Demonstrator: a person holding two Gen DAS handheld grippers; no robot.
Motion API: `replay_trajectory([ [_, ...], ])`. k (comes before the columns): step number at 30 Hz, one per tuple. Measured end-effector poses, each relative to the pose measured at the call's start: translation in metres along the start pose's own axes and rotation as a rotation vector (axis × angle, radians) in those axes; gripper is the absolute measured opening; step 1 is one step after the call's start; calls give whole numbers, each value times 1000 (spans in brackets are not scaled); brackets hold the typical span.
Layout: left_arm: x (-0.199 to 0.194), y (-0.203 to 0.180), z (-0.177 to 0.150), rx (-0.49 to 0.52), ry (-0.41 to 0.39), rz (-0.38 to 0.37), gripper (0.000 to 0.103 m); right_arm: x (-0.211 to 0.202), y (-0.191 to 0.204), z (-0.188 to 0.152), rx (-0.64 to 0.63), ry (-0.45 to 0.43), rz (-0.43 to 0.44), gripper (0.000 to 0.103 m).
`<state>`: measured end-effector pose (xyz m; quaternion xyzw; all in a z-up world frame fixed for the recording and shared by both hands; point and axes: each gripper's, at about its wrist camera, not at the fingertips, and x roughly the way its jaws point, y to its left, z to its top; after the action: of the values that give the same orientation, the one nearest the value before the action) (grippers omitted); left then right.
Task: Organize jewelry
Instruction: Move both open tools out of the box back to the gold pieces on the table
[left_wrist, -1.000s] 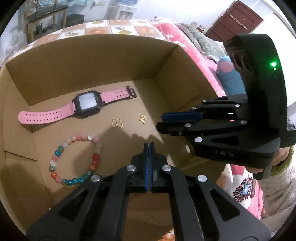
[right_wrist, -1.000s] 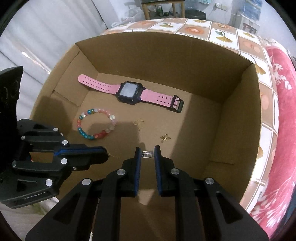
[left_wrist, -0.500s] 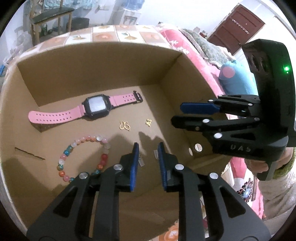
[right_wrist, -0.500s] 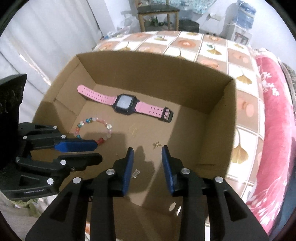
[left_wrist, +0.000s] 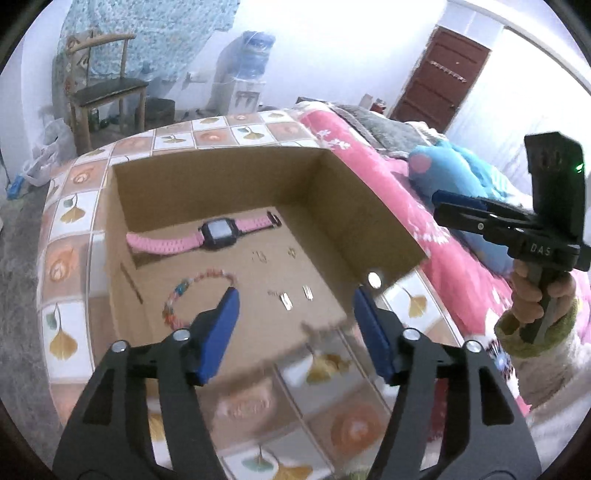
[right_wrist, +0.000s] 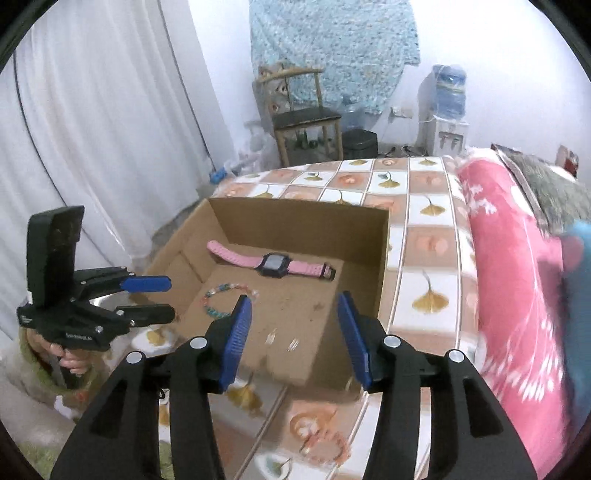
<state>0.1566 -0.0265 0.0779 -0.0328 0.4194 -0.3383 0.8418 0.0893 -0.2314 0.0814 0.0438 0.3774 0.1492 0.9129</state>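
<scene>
An open cardboard box (left_wrist: 369, 206) (right_wrist: 382, 266) sits on a tiled cloth. Inside lie a pink watch (left_wrist: 207, 234) (right_wrist: 273, 263), a beaded bracelet (left_wrist: 192, 291) (right_wrist: 221, 295), two small gold earrings (left_wrist: 260, 256) and two small silver pieces (left_wrist: 295, 297) (right_wrist: 282, 339). My left gripper (left_wrist: 295, 325) is open and empty, above the box's near edge. My right gripper (right_wrist: 295, 332) is open and empty, also above the near edge. Each gripper shows in the other's view, the right one (left_wrist: 454, 206) and the left one (right_wrist: 147, 299), held outside the box.
The tiled cloth (right_wrist: 428, 240) covers the surface around the box. A pink blanket (right_wrist: 517, 295) and a blue plush toy (left_wrist: 450, 173) lie to the right. A chair (right_wrist: 303, 110), a water dispenser (right_wrist: 447, 110) and a white curtain (right_wrist: 92, 147) stand behind.
Both grippers have opened wide and pulled back up out of the box. The two small silver pieces they released now lie on the box floor.
</scene>
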Motion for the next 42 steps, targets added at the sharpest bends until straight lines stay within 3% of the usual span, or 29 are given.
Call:
replay_trajectory([
  [6,-14,-14,-44,44,19,-31,78,-5,9,-63,71,44,7,48],
  [11,-7,-25,-75,90,51,-40,78,17,15,-106,163,143,35,48],
  [17,26,-31,-99,128,116,7,78,43,22,-139,225,224,-15,47],
  [29,55,-54,-108,258,97,80,78,65,15,-143,280,224,-38,30],
  [34,65,-63,-104,304,84,78,67,74,15,-140,283,218,-48,20],
  [42,82,-72,-99,351,85,62,51,83,19,-133,253,210,-76,18],
])
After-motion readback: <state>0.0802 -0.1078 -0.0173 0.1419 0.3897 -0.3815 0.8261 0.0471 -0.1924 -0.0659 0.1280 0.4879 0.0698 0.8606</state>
